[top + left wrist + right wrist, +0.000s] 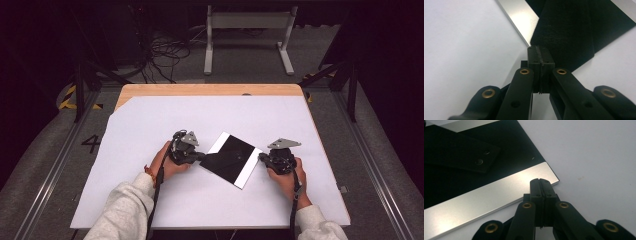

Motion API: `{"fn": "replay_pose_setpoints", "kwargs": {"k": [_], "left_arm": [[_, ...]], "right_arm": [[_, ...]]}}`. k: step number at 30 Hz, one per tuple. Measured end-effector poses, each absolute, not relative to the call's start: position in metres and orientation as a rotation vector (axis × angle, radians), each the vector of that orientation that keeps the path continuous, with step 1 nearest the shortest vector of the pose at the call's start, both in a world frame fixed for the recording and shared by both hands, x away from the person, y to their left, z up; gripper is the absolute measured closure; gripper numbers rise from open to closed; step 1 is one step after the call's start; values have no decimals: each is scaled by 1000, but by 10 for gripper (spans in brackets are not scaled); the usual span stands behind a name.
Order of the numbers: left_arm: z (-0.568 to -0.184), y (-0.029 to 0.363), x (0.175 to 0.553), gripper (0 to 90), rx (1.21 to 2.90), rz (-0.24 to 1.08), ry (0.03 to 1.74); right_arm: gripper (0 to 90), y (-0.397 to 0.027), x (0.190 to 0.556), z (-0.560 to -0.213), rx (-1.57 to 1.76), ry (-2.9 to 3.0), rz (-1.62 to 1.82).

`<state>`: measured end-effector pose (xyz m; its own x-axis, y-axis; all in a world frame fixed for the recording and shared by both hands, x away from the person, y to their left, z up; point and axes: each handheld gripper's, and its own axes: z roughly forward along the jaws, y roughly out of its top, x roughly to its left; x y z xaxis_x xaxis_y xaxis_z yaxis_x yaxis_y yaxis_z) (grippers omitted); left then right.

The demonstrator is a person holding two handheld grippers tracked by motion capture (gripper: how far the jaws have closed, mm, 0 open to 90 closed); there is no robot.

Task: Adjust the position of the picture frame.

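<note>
A flat black board [235, 162] with silver strips along two edges lies slanted on the white sheet. A black fabric-like flap [571, 27] lies over the board and hides part of one silver strip [522, 18]. My left gripper [201, 156] is at the board's left corner. Its jaws are pressed together at the flap's corner [537, 53], which appears pinched between them. My right gripper [261, 158] is shut with nothing in it, its tips [539, 182] just over the corner of the other silver strip [486, 200]. A black flap end with two rivets [477, 157] rests on the board.
A white sheet [150, 125] covers the wooden table [210, 90], with bare room all around the board. Beyond the far edge stand a grey metal frame [247, 22] and floor cables [165, 55]. Rails run along both sides.
</note>
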<state>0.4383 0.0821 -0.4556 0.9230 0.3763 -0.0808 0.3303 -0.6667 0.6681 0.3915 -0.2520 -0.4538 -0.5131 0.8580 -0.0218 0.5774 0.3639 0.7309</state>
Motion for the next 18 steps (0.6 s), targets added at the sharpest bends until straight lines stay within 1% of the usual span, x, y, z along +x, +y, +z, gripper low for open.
{"fn": "replay_pose_setpoints", "kwargs": {"k": [12, 16, 18], "left_arm": [[-458, 84, 418, 900, 2331, 8, 362], [-457, 82, 411, 900, 2339, 12, 338], [-458, 82, 405, 900, 2334, -15, 322]], "right_arm": [[900, -264, 405, -456, 1293, 2233, 1037], [900, -264, 413, -456, 1314, 2246, 1061], [900, -261, 415, -455, 1302, 2254, 1050]]}}
